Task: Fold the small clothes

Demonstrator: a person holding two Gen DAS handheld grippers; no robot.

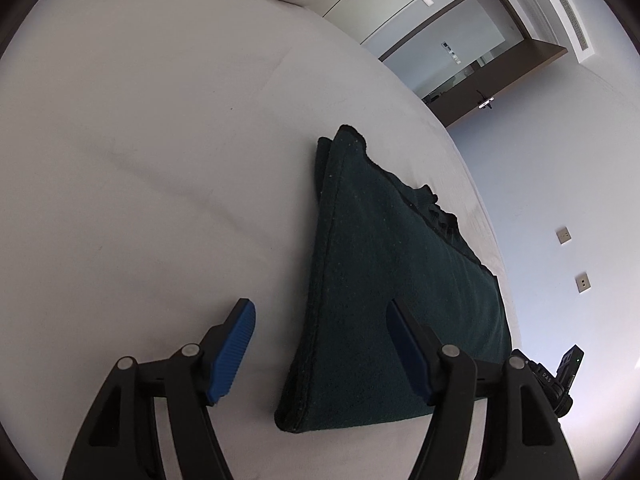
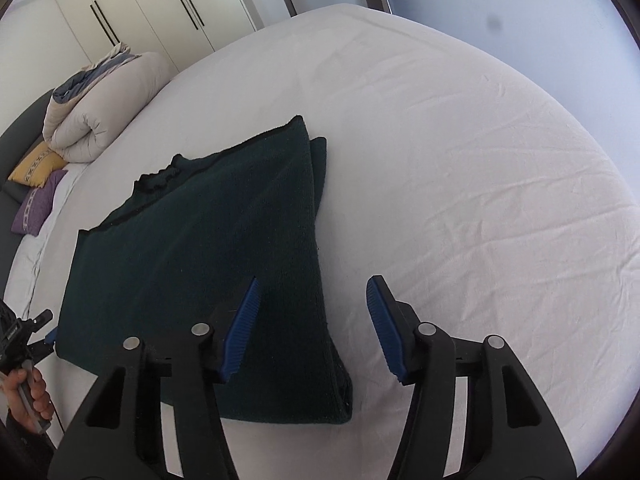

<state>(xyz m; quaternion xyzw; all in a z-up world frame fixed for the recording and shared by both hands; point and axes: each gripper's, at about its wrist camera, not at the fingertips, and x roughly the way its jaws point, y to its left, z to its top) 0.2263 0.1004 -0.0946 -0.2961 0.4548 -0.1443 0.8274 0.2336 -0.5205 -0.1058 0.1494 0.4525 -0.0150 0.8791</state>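
Left gripper (image 1: 320,344) jaws wide apart, nothing btwn them, right gripper (image 2: 314,326) likewise spread & empty, folded dark green garment (image 2: 224,248) flat on white bed sheet (image 2: 460,160), each gripper over a near corner, rolled duvet (image 2: 100,108) & cushions far back.

A wide bed (image 2: 460,140) under a creased white sheet fills the room, with a rolled duvet (image 2: 100,108) and two cushions (one yellow (image 2: 36,166), one purple (image 2: 38,204)) at its head. Pale wardrobe doors (image 2: 132,4) stand behind; a dark-framed doorway (image 1: 472,52) opens in the white wall.
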